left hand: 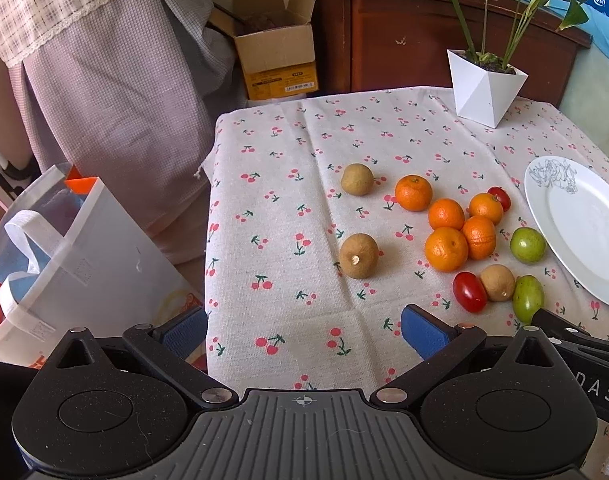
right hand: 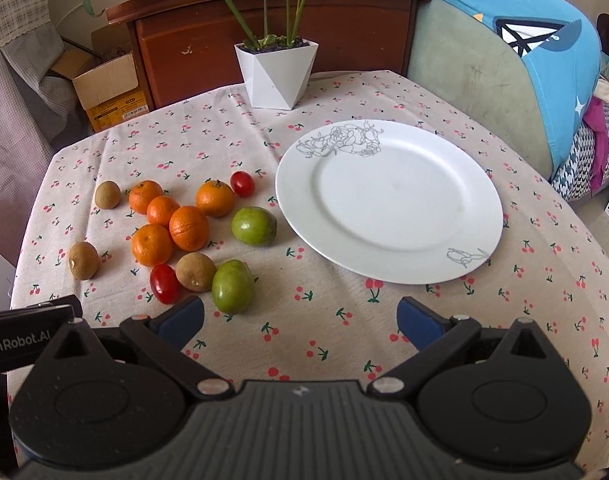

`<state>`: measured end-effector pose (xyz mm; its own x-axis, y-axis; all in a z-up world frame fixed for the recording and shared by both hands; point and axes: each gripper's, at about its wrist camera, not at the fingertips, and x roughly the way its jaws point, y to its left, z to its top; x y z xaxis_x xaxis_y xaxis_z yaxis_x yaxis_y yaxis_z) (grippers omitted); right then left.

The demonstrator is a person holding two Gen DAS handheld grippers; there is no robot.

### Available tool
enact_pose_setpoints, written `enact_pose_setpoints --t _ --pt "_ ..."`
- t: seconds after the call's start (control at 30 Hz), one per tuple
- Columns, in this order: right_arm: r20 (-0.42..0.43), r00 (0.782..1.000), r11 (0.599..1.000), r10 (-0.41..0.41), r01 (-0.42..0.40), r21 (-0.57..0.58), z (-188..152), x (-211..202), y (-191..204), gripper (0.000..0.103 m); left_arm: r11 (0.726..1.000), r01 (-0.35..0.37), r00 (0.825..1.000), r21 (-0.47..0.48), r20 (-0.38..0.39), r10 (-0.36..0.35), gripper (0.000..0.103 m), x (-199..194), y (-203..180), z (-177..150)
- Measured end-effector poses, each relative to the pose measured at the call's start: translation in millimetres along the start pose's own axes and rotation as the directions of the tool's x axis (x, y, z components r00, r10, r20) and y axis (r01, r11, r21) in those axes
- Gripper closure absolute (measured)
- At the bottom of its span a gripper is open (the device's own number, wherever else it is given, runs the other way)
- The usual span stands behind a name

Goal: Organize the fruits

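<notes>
- The left tongs (left hand: 304, 330) hang over the near edge of the desk (left hand: 288, 152), blue pads spread wide with nothing between them.
- The right tongs (right hand: 300, 318) sit low over the cherry-print cloth (right hand: 344, 320), likewise wide open and holding nothing.
- The white plate (right hand: 388, 200) lies bare on the right half of the desk (grey flower sketches on its rim).
- Left of the plate the fruits cluster: five oranges (right hand: 189, 227) bunched together, several touching.
- Two green fruits flank the plate side of the bunch, the far green fruit (right hand: 253, 225) just beside the plate, the near green fruit (right hand: 232, 286) close ahead of the right tongs' left pad.
- A near red tomato (right hand: 165, 283) and a brown fruit (right hand: 195, 271) lie pressed together beside that near green one; a far red tomato (right hand: 242, 183) sits behind the oranges.
- Two more brown fruits lie apart to the left: one brown fruit nearer (left hand: 358, 256), one brown fruit farther (left hand: 357, 179).
- At the back edge stands a white faceted planter (right hand: 275, 74) with long green leaves, well clear of the fruit.
- Beyond the desk: a wooden cabinet (right hand: 272, 28), an open cardboard box (left hand: 276, 56), a blue cushion (right hand: 516, 52).
- Off the left side, a white tote bag (left hand: 76, 256) stands on the floor (close to the left tongs).
</notes>
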<state>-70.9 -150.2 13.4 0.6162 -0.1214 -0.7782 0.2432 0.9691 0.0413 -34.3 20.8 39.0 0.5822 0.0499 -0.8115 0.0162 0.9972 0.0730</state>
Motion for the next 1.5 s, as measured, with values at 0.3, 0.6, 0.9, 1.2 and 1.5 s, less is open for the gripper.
enact_pose_setpoints --t 0.3,0.6,0.9,1.2,1.5 --pt "0.002 1.0 1.0 0.0 0.0 0.001 0.1 -0.4 0.9 0.001 1.0 -0.006 1.0 0.0 0.002 0.006 0.0 -1.9 1.6 -0.2" --pt "0.001 1.0 1.0 0.002 -0.002 0.0 -0.1 -0.1 1.8 0.001 1.0 -0.011 1.0 0.004 0.004 0.011 0.0 -1.7 1.9 -0.5" --pt "0.003 1.0 1.0 0.004 -0.004 -0.001 0.0 -0.2 1.4 0.001 1.0 -0.011 1.0 0.004 0.004 0.011 0.0 -1.9 1.7 -0.6" --pt "0.007 1.0 1.0 0.004 -0.004 -0.006 0.6 -1.9 -0.1 0.001 1.0 -0.006 1.0 0.001 0.002 0.006 0.0 -2.3 1.9 -0.2" --pt "0.043 0.99 0.989 0.134 -0.136 0.051 -0.7 -12.0 -28.2 0.005 0.999 0.032 0.999 -0.035 0.018 -0.032 0.0 -2.9 15.9 3.1"
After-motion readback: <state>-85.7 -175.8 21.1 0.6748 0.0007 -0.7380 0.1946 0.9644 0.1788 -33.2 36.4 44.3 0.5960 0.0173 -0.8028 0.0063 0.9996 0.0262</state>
